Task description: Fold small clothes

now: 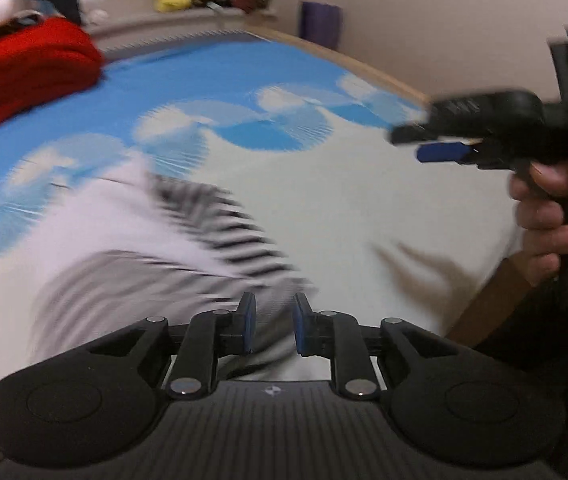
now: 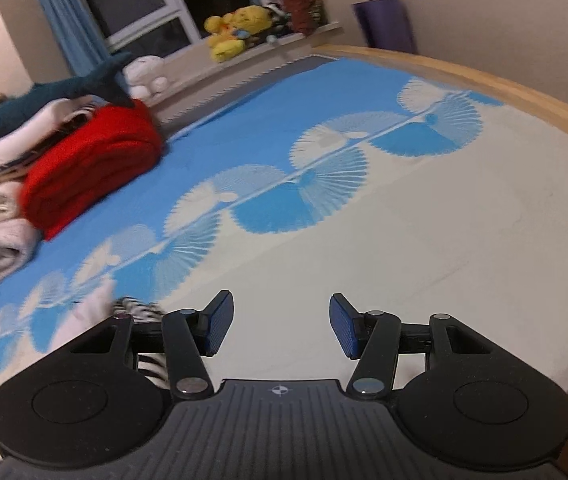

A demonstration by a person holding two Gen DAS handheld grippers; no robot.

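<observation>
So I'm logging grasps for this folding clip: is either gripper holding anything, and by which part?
Nothing is held. The left gripper hangs open above the striped garment, pads clear; the right gripper is open over bare sheet.

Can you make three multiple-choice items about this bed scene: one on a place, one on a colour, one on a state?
1. Where does the striped cloth lie?
A. on the windowsill
B. on the bed sheet, just ahead of the left tongs
C. on top of the red blanket

2. What colour is the folded blanket at the edge of the clothes pile?
A. red
B. green
C. purple

3. How do the right tongs stand?
A. shut on the striped cloth
B. shut on a plush toy
C. open, with nothing between the pads

Answers: 1 B, the left wrist view shows the black-and-white stripes on the sheet right beyond the tong tips. 2 A, both views show it bright red. 3 C, the right wrist view shows a wide gap with only bare sheet behind it.
</observation>
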